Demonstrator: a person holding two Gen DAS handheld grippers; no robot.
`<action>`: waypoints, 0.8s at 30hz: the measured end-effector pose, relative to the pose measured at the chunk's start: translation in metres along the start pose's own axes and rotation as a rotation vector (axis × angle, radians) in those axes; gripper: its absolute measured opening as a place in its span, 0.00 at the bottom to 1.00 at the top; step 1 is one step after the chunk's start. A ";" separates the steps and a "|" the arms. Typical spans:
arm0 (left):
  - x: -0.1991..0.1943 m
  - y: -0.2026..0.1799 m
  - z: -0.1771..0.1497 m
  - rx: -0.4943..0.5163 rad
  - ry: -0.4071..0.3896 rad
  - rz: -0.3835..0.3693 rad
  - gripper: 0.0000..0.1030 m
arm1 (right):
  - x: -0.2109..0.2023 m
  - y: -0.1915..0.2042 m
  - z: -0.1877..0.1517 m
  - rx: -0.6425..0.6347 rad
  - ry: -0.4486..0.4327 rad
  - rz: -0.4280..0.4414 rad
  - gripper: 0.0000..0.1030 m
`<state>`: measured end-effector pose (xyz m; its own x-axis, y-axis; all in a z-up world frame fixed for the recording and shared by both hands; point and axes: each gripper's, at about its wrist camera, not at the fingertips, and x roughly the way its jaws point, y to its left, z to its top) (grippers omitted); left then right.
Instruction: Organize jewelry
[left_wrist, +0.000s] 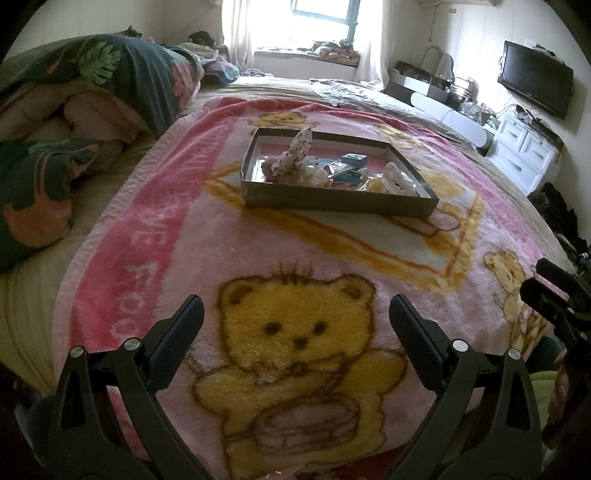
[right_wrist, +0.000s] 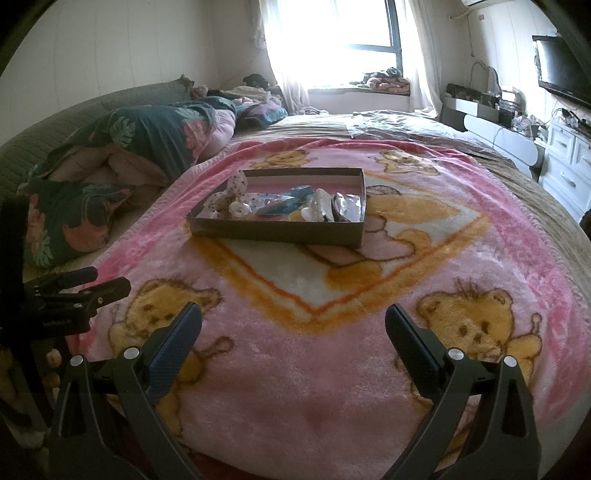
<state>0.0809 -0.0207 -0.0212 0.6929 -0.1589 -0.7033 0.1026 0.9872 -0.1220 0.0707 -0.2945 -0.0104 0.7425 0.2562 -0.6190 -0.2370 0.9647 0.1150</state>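
A shallow grey box (left_wrist: 338, 201) sits on a pink bear-print blanket (left_wrist: 295, 258) spread over a bed, toward the blanket's far half and roughly midway between its left and right edges. Inside the box lies a jumble of small items: a white spotted fabric bow (left_wrist: 295, 153) standing up at the left end, pale pearly pieces (right_wrist: 240, 208) beside it, a blue packet (right_wrist: 284, 201) in the middle, a white hair clip (left_wrist: 397, 179) and a shiny foil packet (right_wrist: 349, 206) at the right end. Both grippers hover over the near edge of the blanket, well apart from the box. The left gripper (left_wrist: 295, 314) has its fingers spread wide with nothing between them, above a large yellow bear on the blanket. The right gripper (right_wrist: 293, 321) is likewise spread wide and holds nothing. A folded floral quilt (right_wrist: 122, 147) lies beside the blanket's left edge, and white drawers (left_wrist: 524, 151) stand past the bed's right side
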 end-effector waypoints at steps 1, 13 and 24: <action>0.000 0.001 0.000 -0.002 -0.001 -0.002 0.91 | 0.001 0.001 0.000 -0.001 -0.001 -0.001 0.96; 0.001 0.002 0.006 -0.009 -0.015 0.035 0.91 | 0.006 -0.005 -0.001 0.007 0.010 -0.014 0.96; 0.063 0.103 0.052 -0.199 0.102 0.168 0.91 | 0.057 -0.112 0.048 0.140 0.073 -0.185 0.96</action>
